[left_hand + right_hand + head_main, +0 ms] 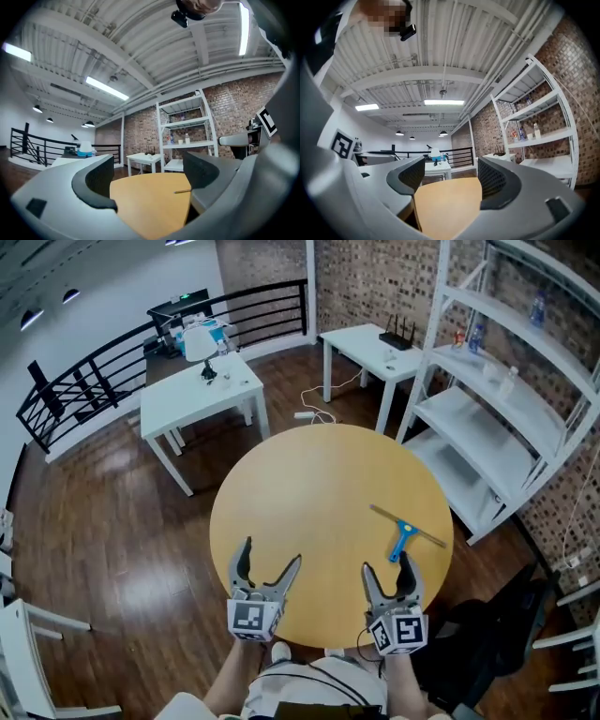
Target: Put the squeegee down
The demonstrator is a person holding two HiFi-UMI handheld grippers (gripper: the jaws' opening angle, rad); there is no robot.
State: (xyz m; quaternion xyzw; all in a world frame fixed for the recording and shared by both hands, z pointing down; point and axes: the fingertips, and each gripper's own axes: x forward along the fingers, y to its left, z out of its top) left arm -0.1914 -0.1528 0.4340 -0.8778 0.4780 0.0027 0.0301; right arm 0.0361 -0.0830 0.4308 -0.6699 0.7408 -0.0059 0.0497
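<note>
The squeegee (404, 538), with a blue handle and a long thin blade, lies flat on the round wooden table (300, 493) at its right side. My right gripper (386, 564) hovers over the near edge just in front of the handle, open and empty. My left gripper (271, 554) is to its left over the near edge, jaws spread wide with nothing between them. In the left gripper view the gripper (150, 180) points level across the tabletop, and the squeegee (183, 191) shows as a thin line at the right. The right gripper view shows the open gripper (451, 180) and only bare tabletop (447, 201).
A white metal shelf unit (497, 399) stands to the right of the table. Two white tables (202, 390) (375, 348) stand farther back, with a black railing (112, 362) behind them. A black chair (497, 634) sits at the near right. Dark wood floor surrounds the table.
</note>
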